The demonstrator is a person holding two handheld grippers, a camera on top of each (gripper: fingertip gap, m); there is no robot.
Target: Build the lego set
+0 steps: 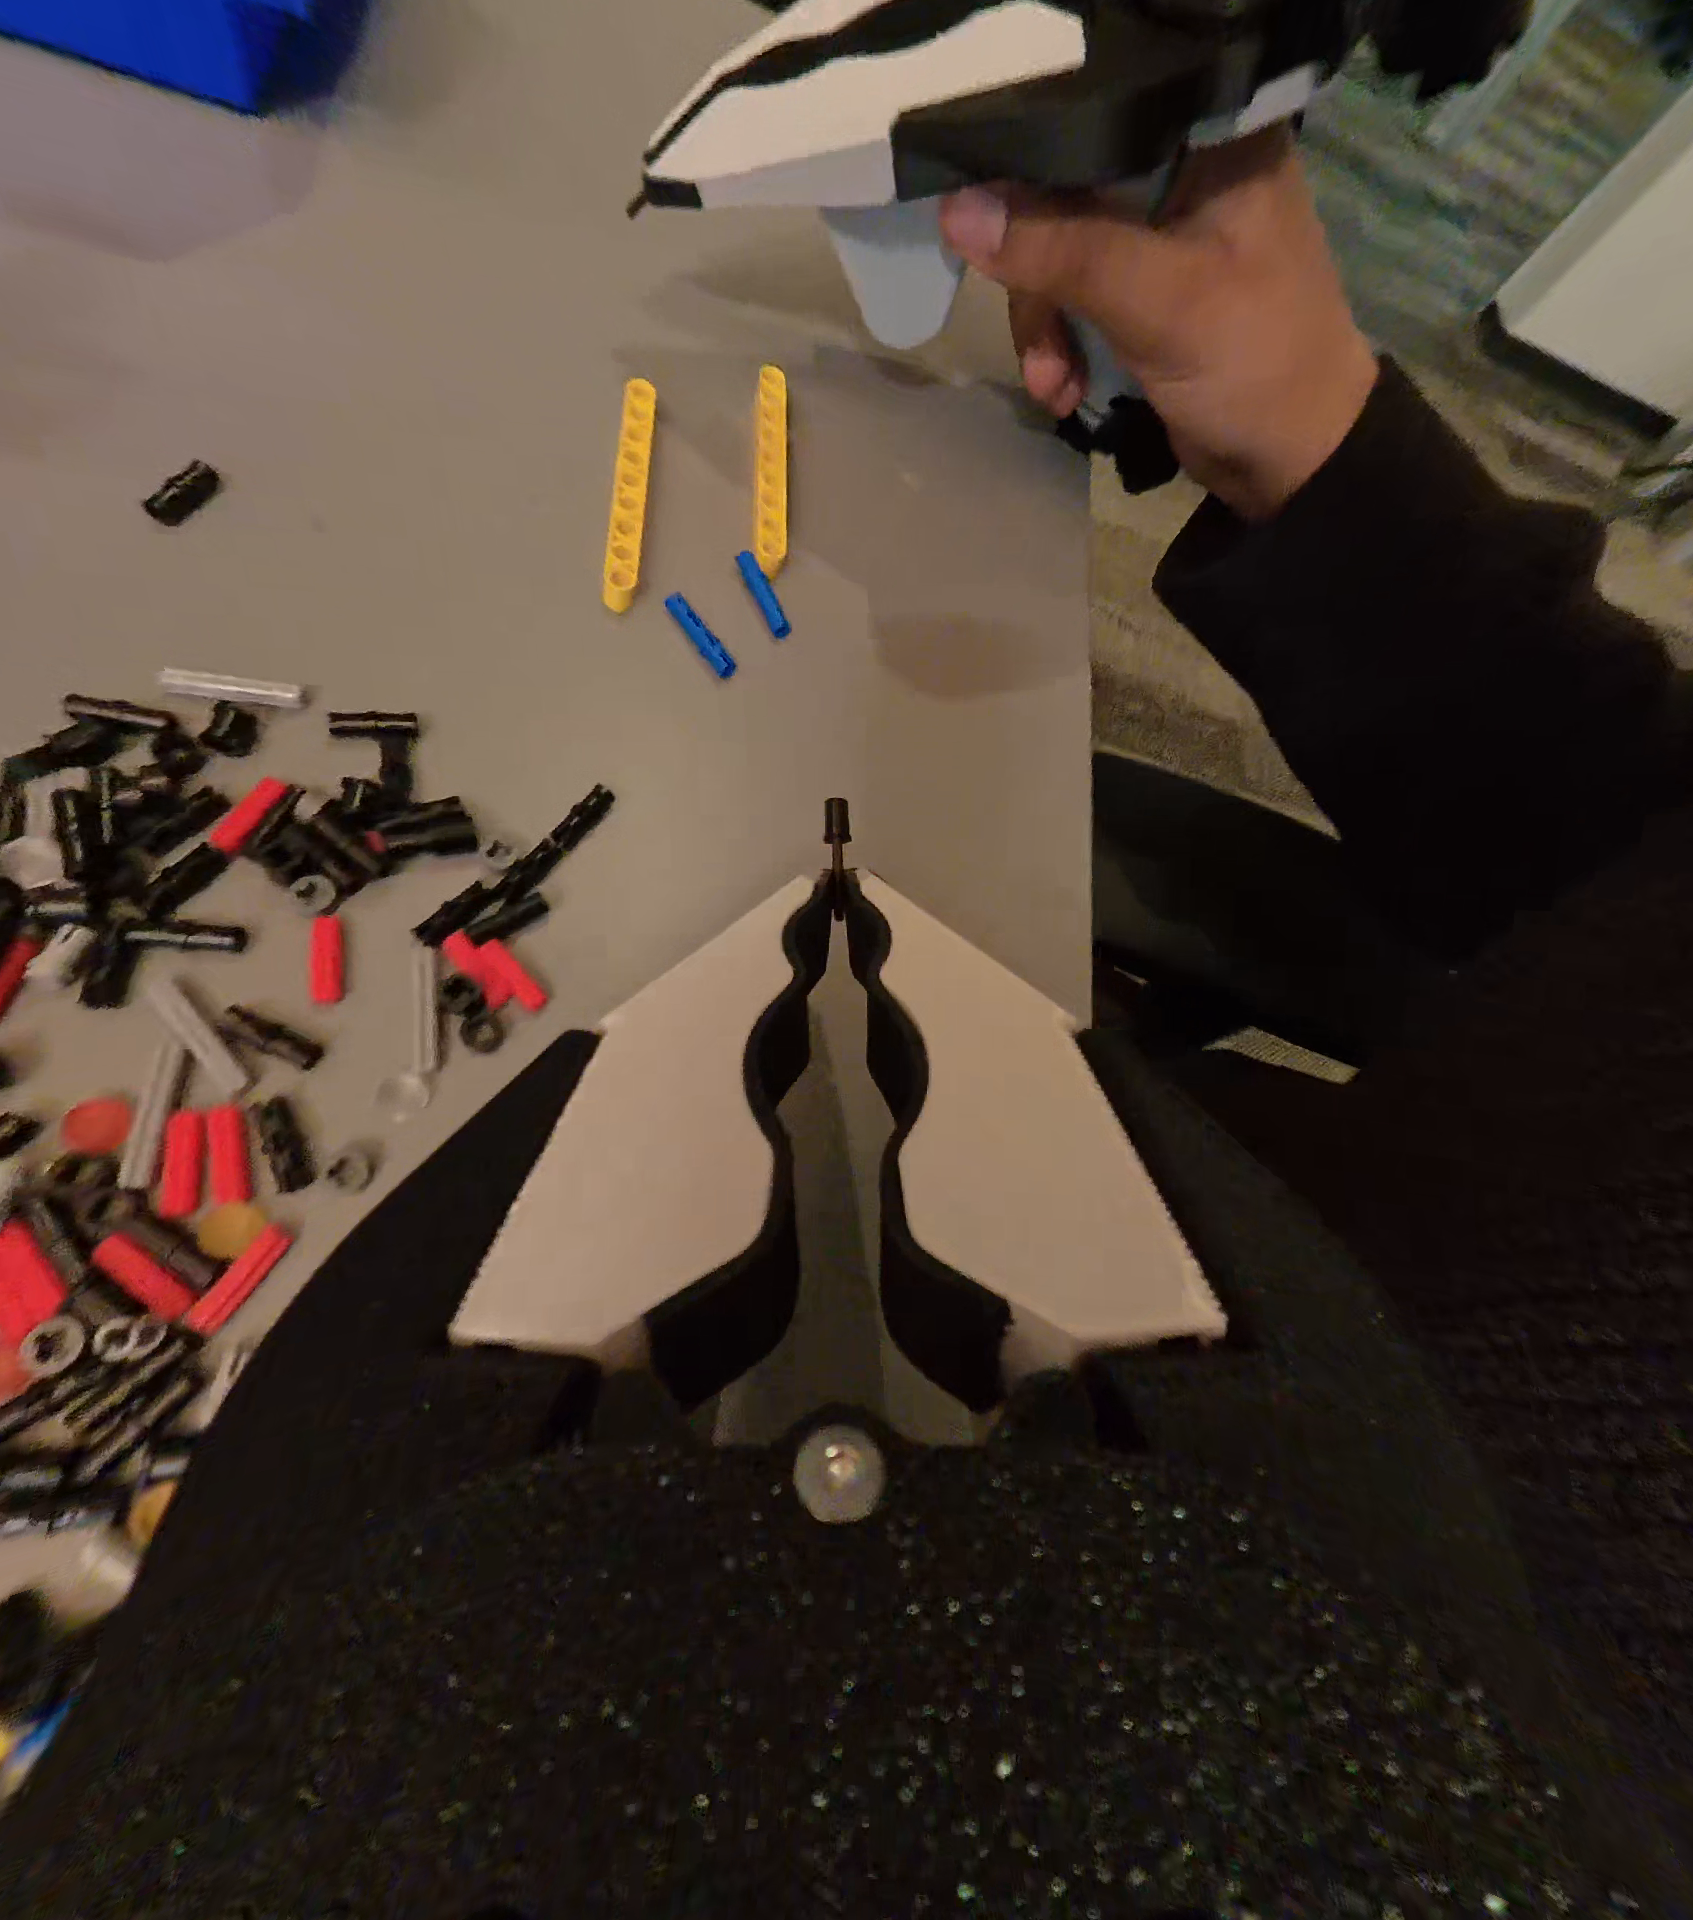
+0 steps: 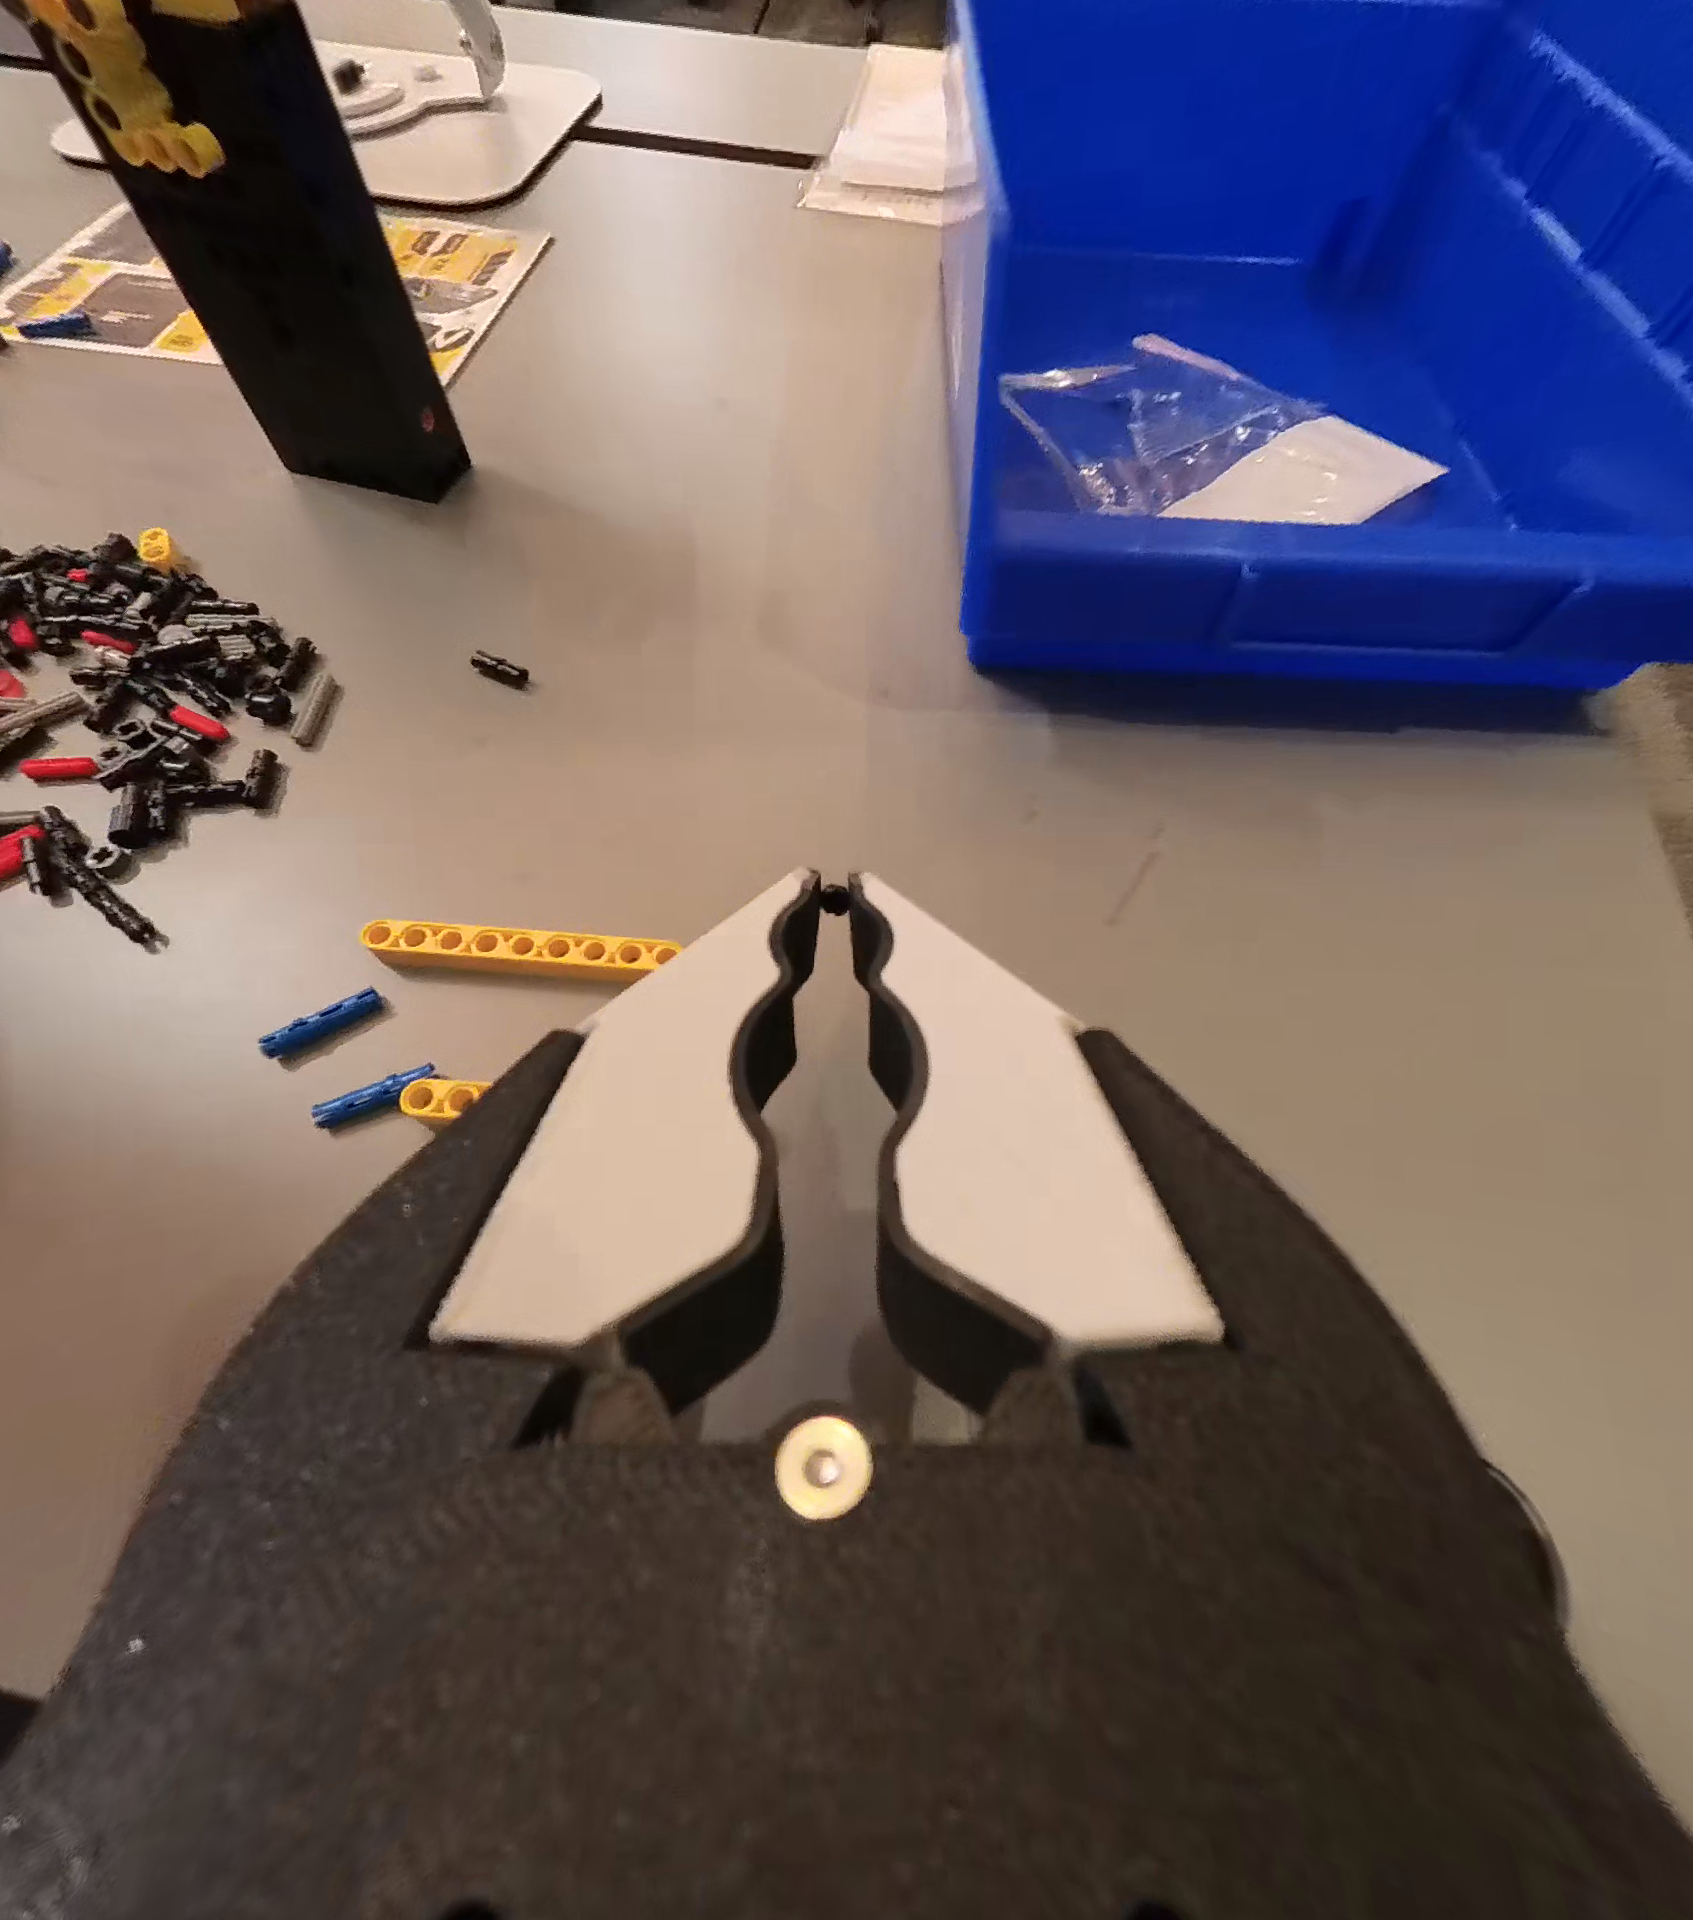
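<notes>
Two yellow perforated plastic beams (image 1: 632, 492) are laid parallel on the grey tabletop (image 1: 406, 364). A small black plastic pin (image 1: 836, 831), pointing forward, is pinched by the left gripper (image 1: 838, 883); another black pin (image 2: 834, 900) is clamped in the right gripper (image 2: 831, 883).

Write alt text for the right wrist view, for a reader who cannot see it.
The right hand-held gripper pinches a tiny black pin above a grey table. To its left lie yellow beams, blue pins and a pile of small parts; a blue bin stands behind on the right.
</notes>
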